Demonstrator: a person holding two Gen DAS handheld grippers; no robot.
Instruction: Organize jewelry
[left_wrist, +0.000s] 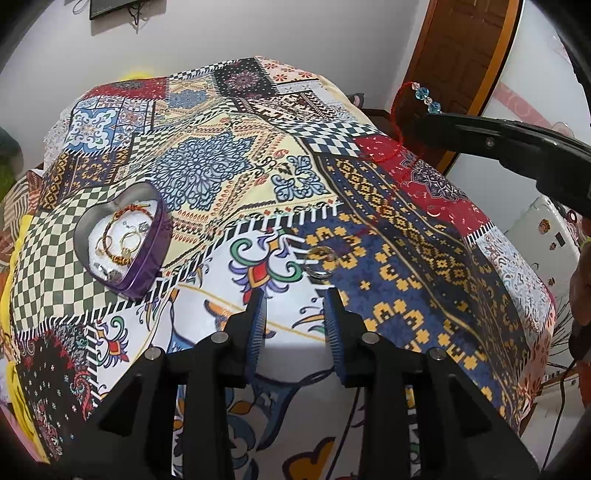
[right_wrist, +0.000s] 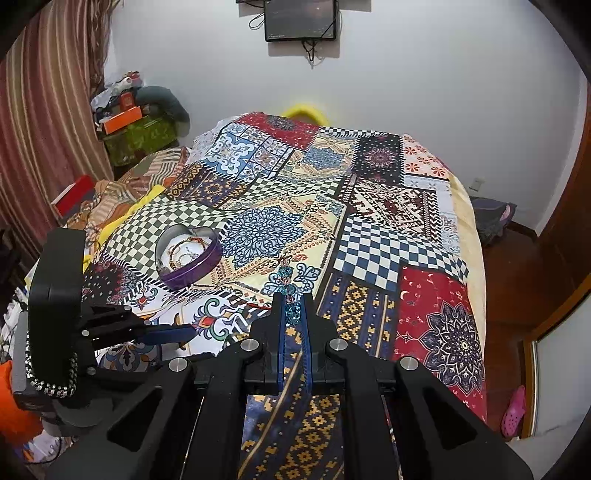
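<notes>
Left of frame in the left wrist view, the tin sits on the bedspread, lid off, bangles already inside; that's where the jewelry is headed. Centre, the left gripper hovers with jaws apart and nothing between them, lined up just short of the rings, likely its next pick. Upper right, the right gripper is clamped on the bead string, lifted clear so the red cord dangles free.
</notes>
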